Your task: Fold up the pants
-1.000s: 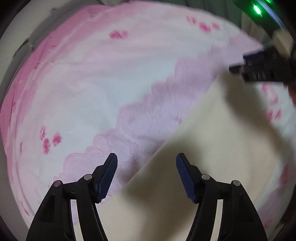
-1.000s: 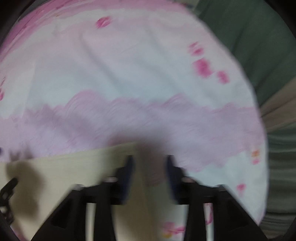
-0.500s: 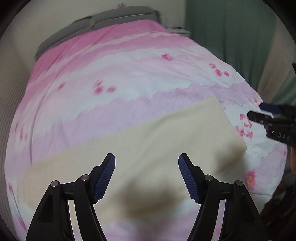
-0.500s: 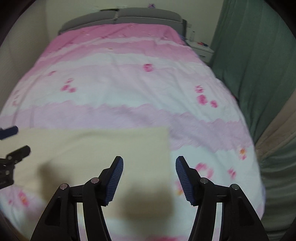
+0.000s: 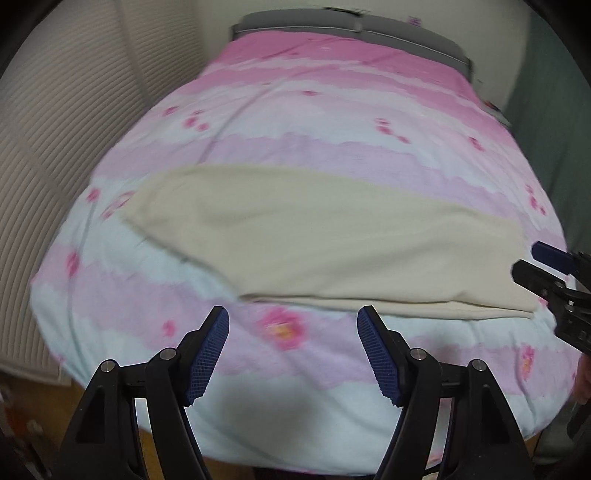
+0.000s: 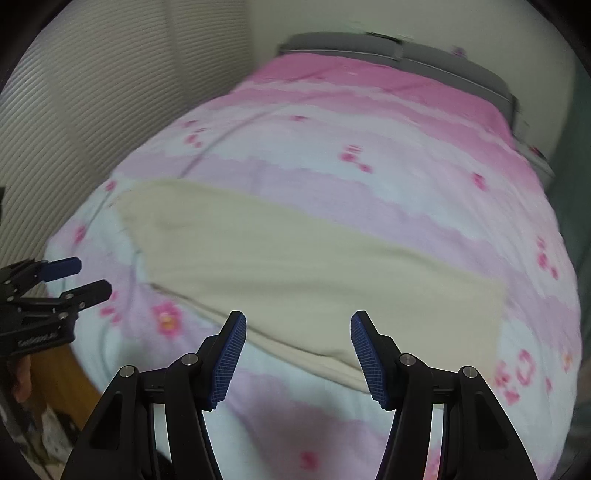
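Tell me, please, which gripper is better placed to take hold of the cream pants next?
Probably the right gripper: its open fingers frame the near folded edge of the pants. The left gripper, also open, frames bare bedspread left of that edge.

1. I'm in a home bedroom: a bed (image 5: 332,424) with a pink flowered duvet (image 5: 332,122).
2. Grey headboard (image 5: 351,27) at the bed's far end (green curtain (image 5: 554,129) beside).

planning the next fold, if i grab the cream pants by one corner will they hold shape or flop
Probably flop: the pants lie flat and limp on the pink bedspread, following its curve. The stacked layers at the near edge may slide apart. They look light, so one corner grab would likely drag them.
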`<state>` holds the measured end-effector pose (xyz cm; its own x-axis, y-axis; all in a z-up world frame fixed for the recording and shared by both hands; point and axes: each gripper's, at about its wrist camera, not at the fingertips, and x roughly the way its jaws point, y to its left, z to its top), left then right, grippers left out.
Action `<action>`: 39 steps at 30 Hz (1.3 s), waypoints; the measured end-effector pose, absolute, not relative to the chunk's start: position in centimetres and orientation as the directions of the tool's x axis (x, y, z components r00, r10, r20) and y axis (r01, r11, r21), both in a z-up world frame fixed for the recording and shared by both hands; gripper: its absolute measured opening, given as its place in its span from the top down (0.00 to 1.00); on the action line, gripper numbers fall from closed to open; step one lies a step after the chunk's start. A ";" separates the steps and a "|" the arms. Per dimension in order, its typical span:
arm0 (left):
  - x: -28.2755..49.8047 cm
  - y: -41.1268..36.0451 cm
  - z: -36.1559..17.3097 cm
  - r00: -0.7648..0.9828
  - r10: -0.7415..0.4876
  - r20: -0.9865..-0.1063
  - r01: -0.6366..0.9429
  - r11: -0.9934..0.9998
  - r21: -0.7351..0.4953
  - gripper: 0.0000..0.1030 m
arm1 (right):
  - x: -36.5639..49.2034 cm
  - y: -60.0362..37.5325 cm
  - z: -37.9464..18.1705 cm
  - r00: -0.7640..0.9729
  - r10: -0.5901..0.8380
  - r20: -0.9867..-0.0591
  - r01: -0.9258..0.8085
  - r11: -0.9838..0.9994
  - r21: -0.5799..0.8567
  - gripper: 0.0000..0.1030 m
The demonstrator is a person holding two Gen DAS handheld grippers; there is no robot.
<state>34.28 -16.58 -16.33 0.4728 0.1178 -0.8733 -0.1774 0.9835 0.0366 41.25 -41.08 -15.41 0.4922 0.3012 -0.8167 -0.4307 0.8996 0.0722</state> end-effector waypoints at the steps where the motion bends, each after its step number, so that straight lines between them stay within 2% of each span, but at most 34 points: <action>1: 33.7 -14.9 -16.5 0.470 0.132 -0.873 -0.198 0.979 0.042 0.31 | 40.9 -39.8 -15.3 0.487 0.322 -0.812 -0.446 0.891 0.086 0.43; 7: 33.1 -5.8 -18.1 0.445 0.137 -0.885 -0.188 0.980 0.057 0.28 | 38.8 -30.5 -16.7 0.454 0.374 -0.809 -0.482 0.866 0.131 0.43; 12: 34.1 -0.7 -20.5 0.413 0.094 -0.906 -0.104 0.993 0.056 0.27 | 38.2 -22.9 -20.0 0.384 0.371 -0.845 -0.393 0.894 0.214 0.43; 16: 35.5 2.6 -23.8 0.376 0.094 -0.922 -0.122 0.991 0.051 0.27 | 38.6 -18.4 -23.4 0.338 0.357 -0.871 -0.362 0.903 0.229 0.44; 17: 35.7 3.3 -24.5 0.369 0.095 -0.924 -0.133 0.990 0.048 0.27 | 38.9 -17.4 -24.4 0.320 0.358 -0.877 -0.363 0.902 0.236 0.48; 26: 36.9 5.9 -30.1 0.336 0.037 -0.941 -0.200 0.979 -0.033 0.27 | 41.9 -11.4 -32.7 0.233 0.354 -0.906 -0.385 0.889 0.248 0.61; 30: 36.8 6.4 -31.4 0.319 0.038 -0.947 -0.225 0.974 -0.037 0.27 | 42.4 -10.3 -35.5 0.220 0.335 -0.916 -0.375 0.896 0.237 0.63; 33: 36.4 6.6 -31.5 0.323 0.021 -0.946 -0.229 0.972 -0.056 0.27 | 42.7 -9.9 -35.9 0.236 0.311 -0.921 -0.370 0.905 0.210 0.68; 39: 36.1 6.9 -31.5 0.325 0.022 -0.945 -0.230 0.972 -0.057 0.27 | 43.4 -8.8 -35.5 0.288 0.279 -0.916 -0.415 0.899 0.143 0.69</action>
